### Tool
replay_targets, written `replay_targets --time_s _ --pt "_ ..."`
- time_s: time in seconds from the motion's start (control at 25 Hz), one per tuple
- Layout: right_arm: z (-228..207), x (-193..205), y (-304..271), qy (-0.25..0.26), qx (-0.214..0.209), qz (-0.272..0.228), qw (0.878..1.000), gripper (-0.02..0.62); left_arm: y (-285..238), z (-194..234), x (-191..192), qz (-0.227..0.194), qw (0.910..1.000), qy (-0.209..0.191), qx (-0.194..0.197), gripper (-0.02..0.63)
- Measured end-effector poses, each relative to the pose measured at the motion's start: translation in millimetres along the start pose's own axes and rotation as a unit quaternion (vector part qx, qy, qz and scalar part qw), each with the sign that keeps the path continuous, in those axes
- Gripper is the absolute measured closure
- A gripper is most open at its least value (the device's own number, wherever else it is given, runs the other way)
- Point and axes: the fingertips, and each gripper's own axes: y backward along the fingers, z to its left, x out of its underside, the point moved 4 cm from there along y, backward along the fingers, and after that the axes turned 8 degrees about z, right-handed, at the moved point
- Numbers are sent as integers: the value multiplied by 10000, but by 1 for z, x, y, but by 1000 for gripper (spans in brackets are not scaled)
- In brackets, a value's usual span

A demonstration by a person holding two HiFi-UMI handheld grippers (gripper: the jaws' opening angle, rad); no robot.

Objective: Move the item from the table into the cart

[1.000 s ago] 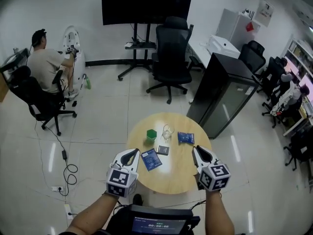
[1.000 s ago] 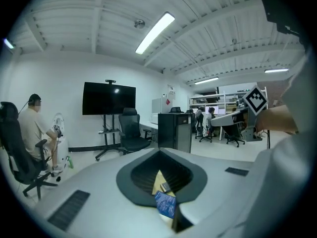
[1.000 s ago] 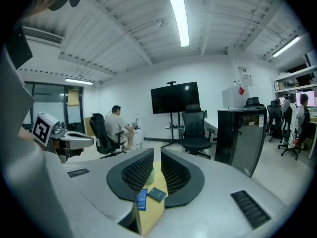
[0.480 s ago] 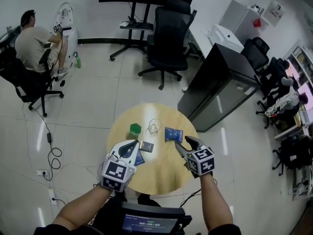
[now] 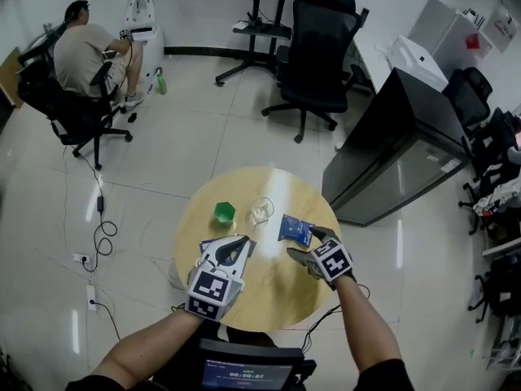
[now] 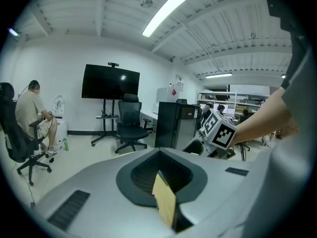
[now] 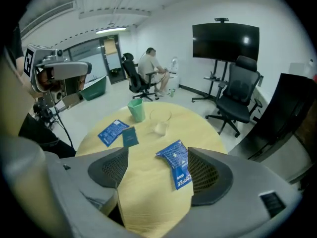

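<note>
Packet [image 5: 294,229] flat on table [image 5: 273,298]; right gripper [image 5: 303,243] over table beside it, jaws just spread wide, empty; left gripper [image 5: 234,249] jaws together.

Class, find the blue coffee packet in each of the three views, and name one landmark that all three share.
Head view: blue coffee packet on the right part of the round table.
Left gripper view: not in it.
Right gripper view: the packet lies at lower centre, on the table.
Shared landmark: the black office chair.
</note>
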Motion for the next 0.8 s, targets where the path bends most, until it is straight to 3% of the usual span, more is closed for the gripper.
replay_targets --time_s 0.24,0.44,0.8 --pt "-38 -12 -66 393 -236 398 9982 221 -65 24 21 268 9994 156 -152 589" --pt "-65 -11 -116 635 -278 997 9926 221 -110 33 47 356 9985 399 71 589" --pt "-95 -18 -190 915 -571 1510 9826 221 -166 84 89 787 9910 1046 -290 589"
